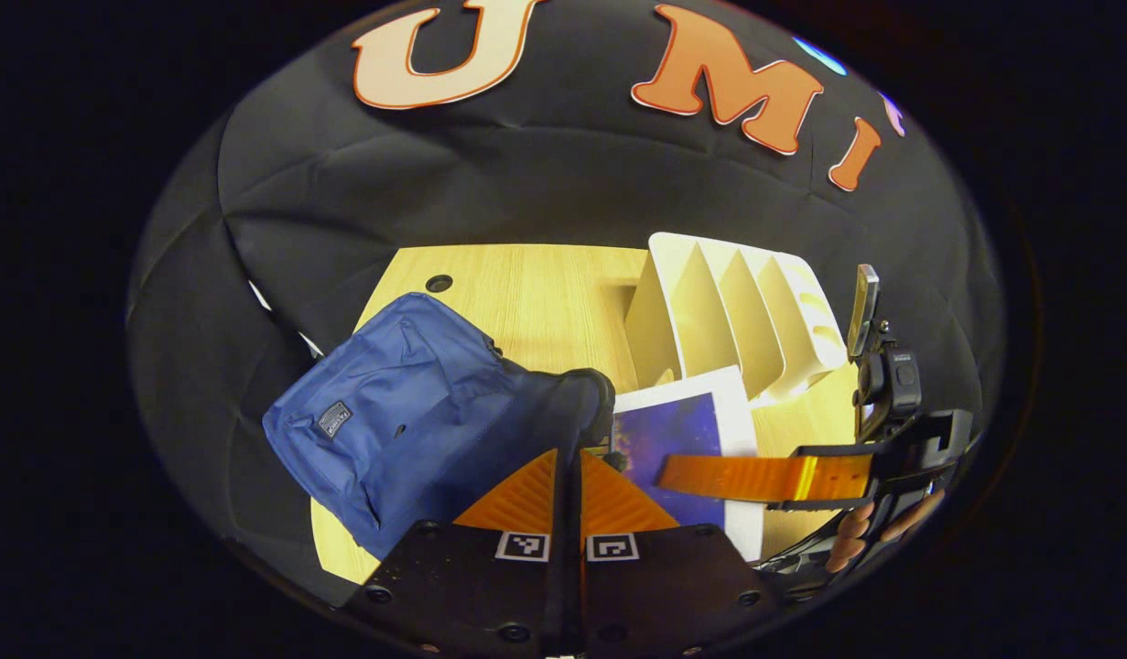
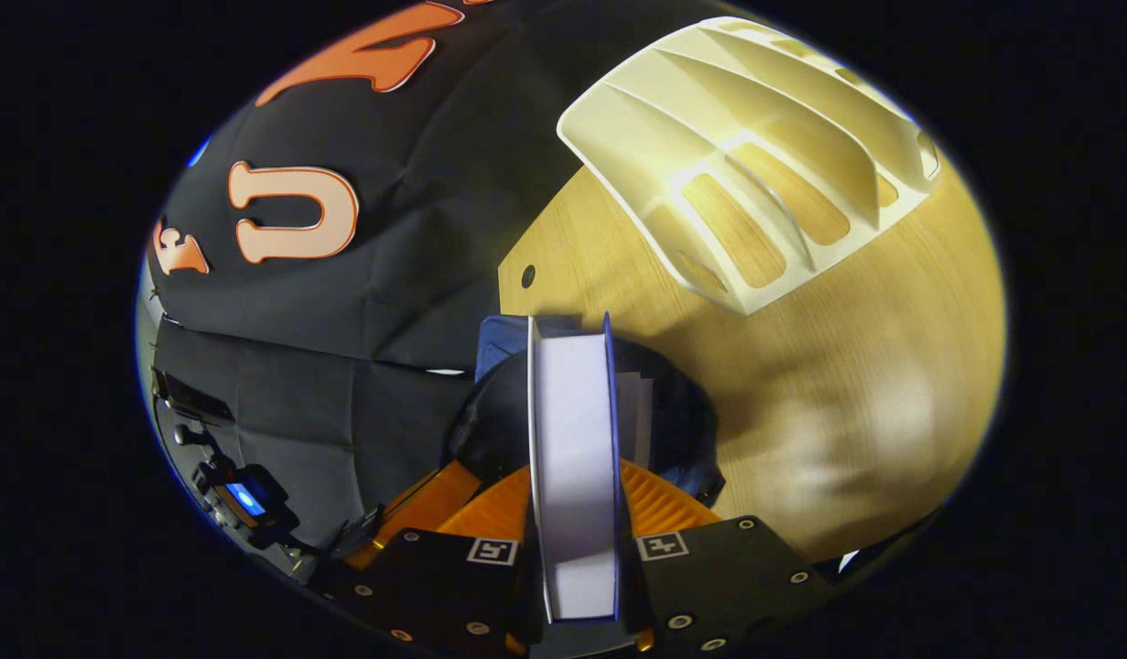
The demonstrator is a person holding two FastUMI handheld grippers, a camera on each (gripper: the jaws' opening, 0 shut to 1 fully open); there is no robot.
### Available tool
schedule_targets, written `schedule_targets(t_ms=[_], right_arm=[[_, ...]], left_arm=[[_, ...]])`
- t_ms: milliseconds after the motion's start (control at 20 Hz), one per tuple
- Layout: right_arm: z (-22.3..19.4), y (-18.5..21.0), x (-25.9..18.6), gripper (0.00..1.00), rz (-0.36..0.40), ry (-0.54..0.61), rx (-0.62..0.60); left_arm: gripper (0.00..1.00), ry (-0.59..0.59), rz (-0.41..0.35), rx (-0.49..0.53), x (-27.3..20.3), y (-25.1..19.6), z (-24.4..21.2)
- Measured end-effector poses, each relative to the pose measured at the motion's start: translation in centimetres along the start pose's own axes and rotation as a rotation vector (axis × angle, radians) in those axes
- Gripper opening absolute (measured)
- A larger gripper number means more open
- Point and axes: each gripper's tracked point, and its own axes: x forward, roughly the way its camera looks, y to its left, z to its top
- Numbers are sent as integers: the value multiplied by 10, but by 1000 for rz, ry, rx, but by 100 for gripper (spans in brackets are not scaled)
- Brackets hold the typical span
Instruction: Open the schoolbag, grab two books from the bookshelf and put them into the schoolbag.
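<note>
A book is clamped edge-on between the right gripper fingers, above the open blue schoolbag. The left gripper fingers are pressed together beside the schoolbag. A white bookshelf is seen behind the schoolbag on the wooden desk.

Dim booth, warm overhead light; glare on bookshelf and table; strong fisheye bending at edges.

No words to read

The blue schoolbag has a small grey patch, but its letters are too tiny to read. Both grippers carry little black-and-white square marks, not words.
</note>
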Motion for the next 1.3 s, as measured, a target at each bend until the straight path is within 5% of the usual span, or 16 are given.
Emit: schedule_targets(t_ms=[500,550,600,1300], right_arm=[[-13,4,45,33,89,-44,85],[-16,5,49,43,100,-36,84],[-15,6,54,34,107,-37,85],[-23,19,103,35,178,-14,97]], left_arm=[[1,21,4,118,-1,-9,6],[1,23,-3,122,0,-11,5],[1,30,-15,120,-1,-16,5],[1,20,-31,240,0,-22,3]])
